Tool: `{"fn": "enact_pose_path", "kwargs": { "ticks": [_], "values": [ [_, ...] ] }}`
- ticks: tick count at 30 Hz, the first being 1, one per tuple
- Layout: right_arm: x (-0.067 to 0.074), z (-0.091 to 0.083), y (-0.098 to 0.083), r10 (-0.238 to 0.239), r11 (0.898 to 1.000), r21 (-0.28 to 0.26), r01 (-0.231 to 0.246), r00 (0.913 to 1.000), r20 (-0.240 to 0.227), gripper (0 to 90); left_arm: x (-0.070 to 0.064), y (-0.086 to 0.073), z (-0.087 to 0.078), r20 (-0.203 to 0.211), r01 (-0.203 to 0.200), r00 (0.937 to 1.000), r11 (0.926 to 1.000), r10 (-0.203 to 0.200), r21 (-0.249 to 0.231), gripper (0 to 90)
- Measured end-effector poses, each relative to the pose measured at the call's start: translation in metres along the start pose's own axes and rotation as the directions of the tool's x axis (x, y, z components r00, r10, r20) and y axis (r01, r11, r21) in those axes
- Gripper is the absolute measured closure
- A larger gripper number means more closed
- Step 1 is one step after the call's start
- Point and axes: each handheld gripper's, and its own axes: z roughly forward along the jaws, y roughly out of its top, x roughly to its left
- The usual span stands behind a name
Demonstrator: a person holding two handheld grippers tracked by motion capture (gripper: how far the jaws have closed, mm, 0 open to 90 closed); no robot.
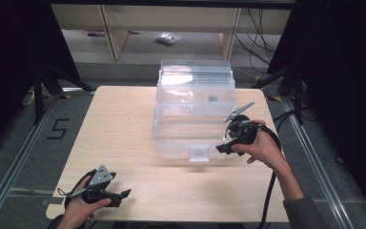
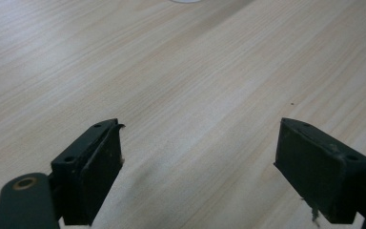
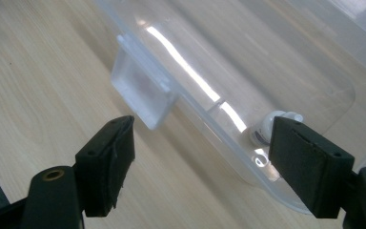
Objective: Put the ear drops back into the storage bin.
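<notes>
The right tool (image 3: 200, 164) gapes wide just before the clear box (image 3: 267, 62), whose latch tab (image 3: 140, 88) overhangs the wooden surface (image 3: 38, 81).

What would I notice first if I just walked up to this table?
The big see-through box in the middle of the wooden table, with a clear latch on its near side. Then the right tongs, open, at the box's near right corner, and the left tongs, open, at the table's near left edge.
</notes>
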Motion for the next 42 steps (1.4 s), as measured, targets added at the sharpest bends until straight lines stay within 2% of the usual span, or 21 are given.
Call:
{"fn": "enact_pose_path", "kwargs": {
  "ticks": [3,4,7,10,15,16,18,21,22,24,25,27,28,31,32,33,34,35,36,40,42],
  "values": [
    [0.003,-0.001,-0.004,-0.014,0.999,-0.033,0.014,0.9999,0.004,24.6,0.001,0.001,-0.001,-0.004,-0.004,1.0,1.0,0.004,0.0,15.4],
    [0.005,-0.003,-0.005,0.011,1.0,-0.024,-0.012,0.9999,-0.01,24.6,0.001,0.001,-0.001,-0.005,-0.005,1.0,1.0,0.005,0.002,15.4],
    [0.006,-0.002,-0.008,-0.019,0.999,-0.047,0.018,0.9998,-0.007,24.5,0.001,0.001,-0.001,-0.004,-0.006,1.0,1.0,0.006,0.003,15.4],
    [0.009,-0.003,-0.013,0.004,0.999,-0.044,-0.005,1.0,-0.009,24.4,0.001,0.001,-0.001,-0.005,-0.006,1.0,1.0,0.006,0.003,15.5],
    [0.016,0.001,-0.022,-0.031,0.996,-0.086,0.029,0.9993,-0.019,24.7,0.0,0.0,0.0,0.005,0.008,1.0,0.9999,-0.008,-0.009,15.5],
    [0.018,0.001,-0.023,-0.008,0.997,-0.081,0.006,0.9997,-0.024,24.7,0.0,0.0,0.0,0.005,0.008,1.0,0.9999,-0.008,-0.009,15.5],
    [0.019,0.003,-0.026,-0.035,0.996,-0.08,0.033,0.9992,-0.021,24.6,0.001,0.001,-0.001,-0.004,-0.007,1.0,1.0,0.007,0.002,15.5],
    [0.024,0.003,-0.028,-0.019,0.997,-0.079,0.017,0.9995,-0.025,24.6,0.001,0.001,-0.002,-0.003,-0.011,0.9999,0.9999,0.011,0.005,15.5],
    [0.025,0.004,-0.029,-0.018,0.996,-0.089,0.017,0.9997,-0.017,24.5,0.0,0.001,-0.001,0.004,0.005,1.0,1.0,-0.005,-0.008,15.5],
    [0.025,0.003,-0.03,-0.037,0.996,-0.084,0.035,0.9992,-0.017,24.5,0.0,0.001,-0.001,0.006,0.007,1.0,0.9999,-0.007,-0.011,15.5],
    [0.028,0.003,-0.032,-0.02,0.997,-0.074,0.018,0.9996,-0.018,24.4,0.001,0.001,-0.001,0.004,-0.002,1.0,1.0,0.002,-0.003,15.5],
    [0.028,0.005,-0.035,-0.06,0.994,-0.093,0.058,0.9981,-0.015,24.4,0.001,0.001,-0.002,0.004,-0.003,1.0,1.0,0.003,-0.002,15.5],
    [0.031,0.003,-0.035,-0.033,0.997,-0.077,0.031,0.9992,-0.024,24.4,0.001,0.001,-0.002,0.004,-0.003,1.0,1.0,0.003,-0.003,15.5],
    [0.033,0.003,-0.039,-0.038,0.995,-0.089,0.036,0.999,-0.022,24.4,0.0,0.001,-0.002,0.006,0.0,1.0,1.0,0.0,-0.006,15.5],
    [0.037,0.004,-0.04,-0.002,0.995,-0.103,0.0,0.9999,-0.014,24.4,0.0,0.001,-0.002,0.003,-0.001,1.0,1.0,0.001,-0.007,15.5],
    [0.033,0.003,-0.041,-0.042,0.995,-0.091,0.039,0.9988,-0.025,24.3,0.0,0.001,-0.002,0.003,-0.001,1.0,1.0,0.001,-0.007,15.5],
    [0.036,0.003,-0.043,-0.037,0.994,-0.103,0.036,0.9993,-0.004,24.4,0.0,0.002,-0.002,0.0,-0.004,1.0,1.0,0.004,-0.009,15.5],
    [0.037,0.005,-0.045,-0.049,0.992,-0.118,0.048,0.9987,-0.01,24.3,-0.001,0.002,-0.002,0.01,0.01,0.9999,0.9997,-0.009,-0.023,15.5],
    [0.038,0.005,-0.045,-0.043,0.993,-0.111,0.042,0.999,-0.011,24.3,0.0,0.002,-0.003,0.006,-0.006,1.0,0.9999,0.006,-0.012,15.5],
    [0.043,0.007,-0.052,-0.026,0.993,-0.112,0.023,0.9994,-0.024,24.2,-0.003,0.003,-0.004,0.008,-0.005,1.0,0.9996,0.005,-0.029,15.5],
    [0.042,0.012,-0.057,-0.073,0.989,-0.132,0.072,0.9973,-0.009,24.1,-0.004,0.004,-0.005,-0.008,-0.025,0.9997,0.9994,0.024,-0.024,15.7]
  ]
}}
